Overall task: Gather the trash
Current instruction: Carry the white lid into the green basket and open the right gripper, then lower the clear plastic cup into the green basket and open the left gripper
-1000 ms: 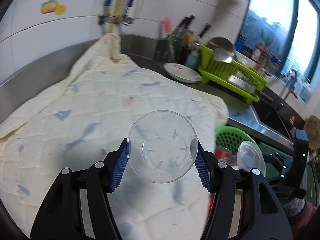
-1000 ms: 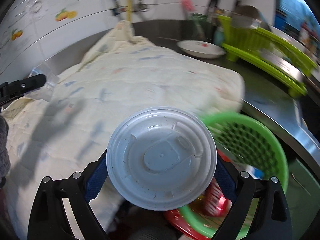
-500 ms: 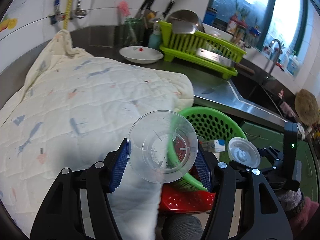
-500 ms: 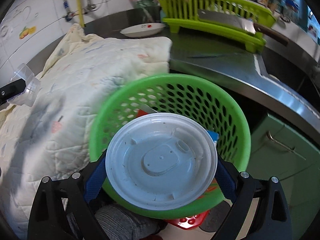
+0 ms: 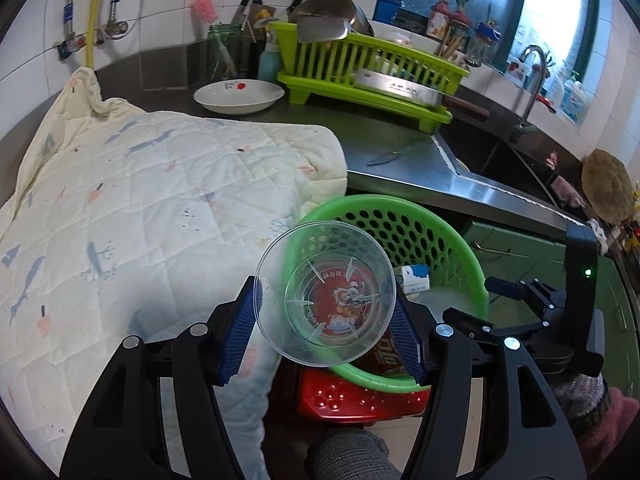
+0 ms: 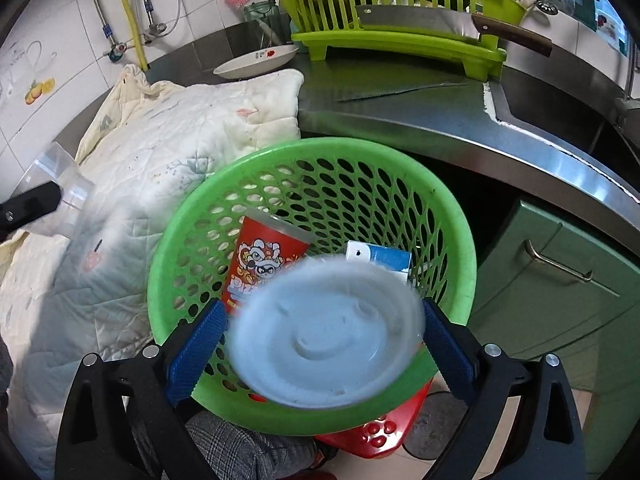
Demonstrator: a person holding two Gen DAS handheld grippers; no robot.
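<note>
My left gripper point(image 5: 326, 314) is shut on a clear plastic cup point(image 5: 326, 300), held bottom-forward over the near left rim of the green perforated basket point(image 5: 400, 204). My right gripper point(image 6: 322, 320) stands open over the basket point(image 6: 320, 148). The white plastic lid point(image 6: 328, 332) between its blue pads is blurred and loose, with a gap at each pad. Inside the basket lie a red printed paper cup point(image 6: 264, 256) and a blue-and-white carton point(image 6: 380, 258). The clear cup point(image 6: 60, 184) also shows at the left edge of the right wrist view.
A cream quilt point(image 5: 140, 208) covers the counter on the left. Behind stand a white plate point(image 5: 238, 96), a lime dish rack point(image 5: 360, 76) with a cleaver, a knife point(image 5: 392, 154) on the steel counter and a sink point(image 5: 500, 148). A red stool point(image 5: 352, 396) bears the basket; green cabinets point(image 6: 560, 280) are at right.
Both grippers have swung right from over the quilt to over the basket. The right gripper's pads have spread and the lid, held sharp before, is now blurred and loose.
</note>
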